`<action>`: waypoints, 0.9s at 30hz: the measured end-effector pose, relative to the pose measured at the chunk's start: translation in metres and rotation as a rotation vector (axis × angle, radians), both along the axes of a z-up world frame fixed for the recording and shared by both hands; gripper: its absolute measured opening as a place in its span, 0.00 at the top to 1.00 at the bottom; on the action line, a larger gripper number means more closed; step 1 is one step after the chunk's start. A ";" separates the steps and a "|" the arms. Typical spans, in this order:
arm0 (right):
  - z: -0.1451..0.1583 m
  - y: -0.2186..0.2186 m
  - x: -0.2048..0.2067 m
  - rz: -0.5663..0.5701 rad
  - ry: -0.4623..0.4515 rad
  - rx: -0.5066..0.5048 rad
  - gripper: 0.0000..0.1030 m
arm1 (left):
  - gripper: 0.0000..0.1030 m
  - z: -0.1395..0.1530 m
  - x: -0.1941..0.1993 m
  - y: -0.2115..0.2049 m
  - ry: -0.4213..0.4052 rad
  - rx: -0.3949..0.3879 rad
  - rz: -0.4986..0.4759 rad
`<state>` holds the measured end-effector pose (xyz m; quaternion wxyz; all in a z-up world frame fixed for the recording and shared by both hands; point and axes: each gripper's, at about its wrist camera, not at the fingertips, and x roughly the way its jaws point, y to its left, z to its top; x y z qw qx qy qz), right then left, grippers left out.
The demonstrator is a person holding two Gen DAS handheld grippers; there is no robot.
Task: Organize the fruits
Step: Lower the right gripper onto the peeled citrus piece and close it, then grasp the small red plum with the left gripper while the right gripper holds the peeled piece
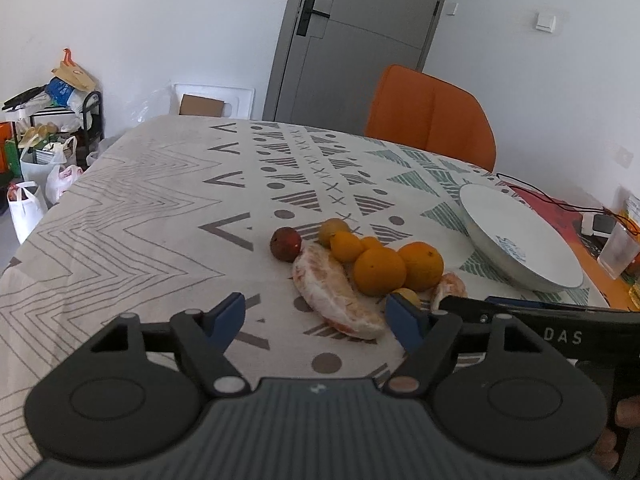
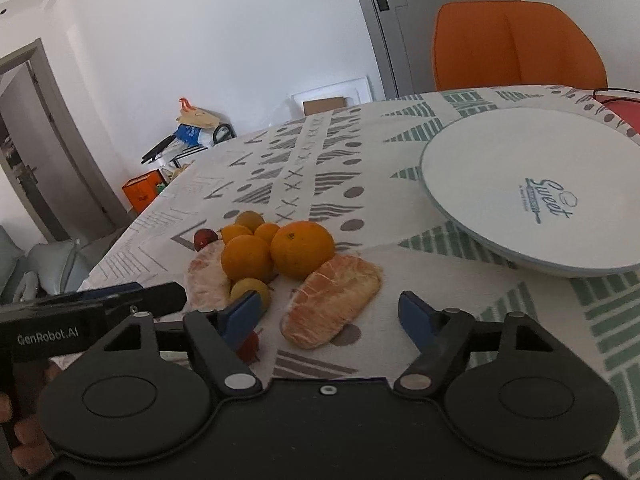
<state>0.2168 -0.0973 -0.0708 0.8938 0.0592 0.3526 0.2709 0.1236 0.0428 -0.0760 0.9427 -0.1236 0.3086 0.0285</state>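
Left gripper (image 1: 314,316) jaws apart, straddling peeled pomelo segment (image 1: 334,296), no contact. Right gripper (image 2: 328,314) jaws apart around second segment (image 2: 332,306). White plate (image 2: 472,168) empty.

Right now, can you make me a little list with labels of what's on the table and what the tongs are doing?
fruit pile: two big oranges, smaller yellow-orange fruits, a dark red fruit, all on the tablecloth
peeled pieces: two pomelo segments, one in front of the left tongs, one in front of the right tongs
plate: white, no fruit on it
tongs: both open, holding nothing
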 end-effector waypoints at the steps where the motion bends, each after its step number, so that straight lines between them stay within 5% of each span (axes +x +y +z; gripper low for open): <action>1: 0.000 0.002 0.000 0.007 0.004 0.003 0.41 | 0.26 0.000 0.000 0.000 0.002 -0.001 -0.002; 3: -0.001 0.004 0.001 0.004 -0.006 -0.005 0.56 | 0.26 0.000 0.000 -0.001 0.003 -0.002 -0.007; 7: -0.002 -0.005 0.000 -0.005 0.006 0.017 0.67 | 0.26 0.002 0.000 -0.005 -0.002 0.000 -0.017; 27: -0.004 -0.052 -0.024 -0.052 0.004 0.041 0.71 | 0.40 0.001 0.001 -0.051 0.007 -0.002 -0.135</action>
